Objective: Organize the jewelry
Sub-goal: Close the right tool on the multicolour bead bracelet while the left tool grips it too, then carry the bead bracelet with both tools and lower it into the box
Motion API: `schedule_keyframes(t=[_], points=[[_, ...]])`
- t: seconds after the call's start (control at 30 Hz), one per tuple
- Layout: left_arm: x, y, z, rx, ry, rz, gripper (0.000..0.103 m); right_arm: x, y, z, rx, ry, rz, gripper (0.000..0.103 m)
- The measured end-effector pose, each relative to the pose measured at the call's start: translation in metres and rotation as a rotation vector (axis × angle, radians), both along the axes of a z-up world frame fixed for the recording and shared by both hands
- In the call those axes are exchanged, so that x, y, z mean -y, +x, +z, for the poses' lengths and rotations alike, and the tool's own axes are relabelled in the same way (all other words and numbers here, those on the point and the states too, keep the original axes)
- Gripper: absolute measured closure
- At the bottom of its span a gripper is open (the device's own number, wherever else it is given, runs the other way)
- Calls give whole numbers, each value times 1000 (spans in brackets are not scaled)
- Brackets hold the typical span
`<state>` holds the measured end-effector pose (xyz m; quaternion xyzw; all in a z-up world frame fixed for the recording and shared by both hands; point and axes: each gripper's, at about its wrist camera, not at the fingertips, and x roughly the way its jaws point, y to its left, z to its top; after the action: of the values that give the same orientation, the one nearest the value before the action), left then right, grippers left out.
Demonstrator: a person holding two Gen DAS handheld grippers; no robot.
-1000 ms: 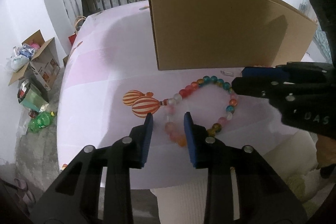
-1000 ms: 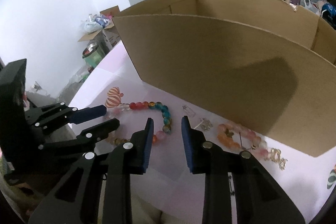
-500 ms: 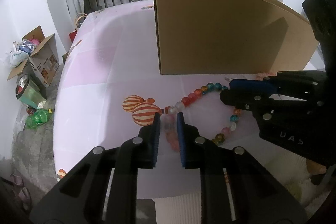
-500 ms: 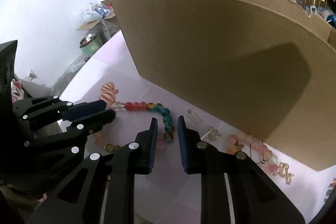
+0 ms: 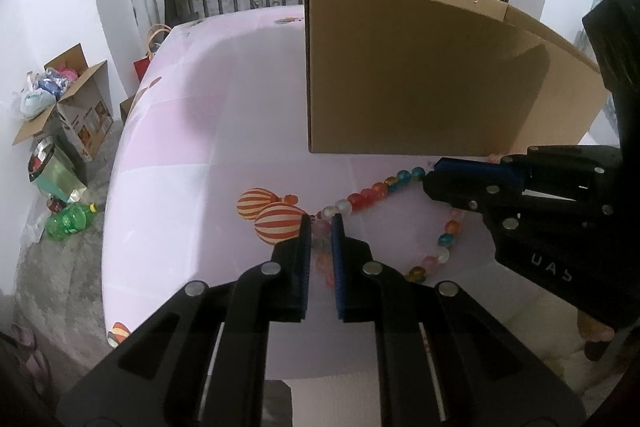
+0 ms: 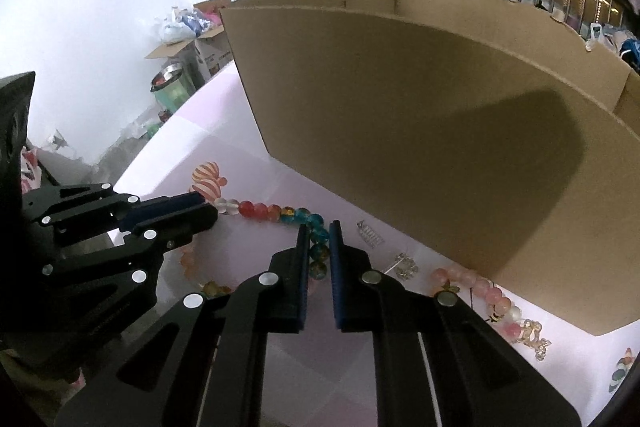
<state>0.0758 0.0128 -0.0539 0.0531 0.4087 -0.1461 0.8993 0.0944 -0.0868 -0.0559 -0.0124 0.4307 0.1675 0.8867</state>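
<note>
Bead bracelet lies on the pink tablecloth near its front edge, before the cardboard box. Left gripper and right gripper are both narrow and closing, each with beads between its jaws. Right gripper body reads "UAS", seen inverted

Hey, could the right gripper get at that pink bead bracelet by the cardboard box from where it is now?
Probably yes. The pink bracelet lies in the open beside the right gripper, clear of the box. But its jaws are closing on the multicoloured necklace, which it would have to drop first.
</note>
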Motion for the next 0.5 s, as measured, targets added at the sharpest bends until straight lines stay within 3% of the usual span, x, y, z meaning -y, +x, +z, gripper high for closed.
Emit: schedule_keyframes(t=[0.5], points=[[4, -23, 30, 75, -13, 7, 94, 10, -17, 23, 61, 39, -11, 93]])
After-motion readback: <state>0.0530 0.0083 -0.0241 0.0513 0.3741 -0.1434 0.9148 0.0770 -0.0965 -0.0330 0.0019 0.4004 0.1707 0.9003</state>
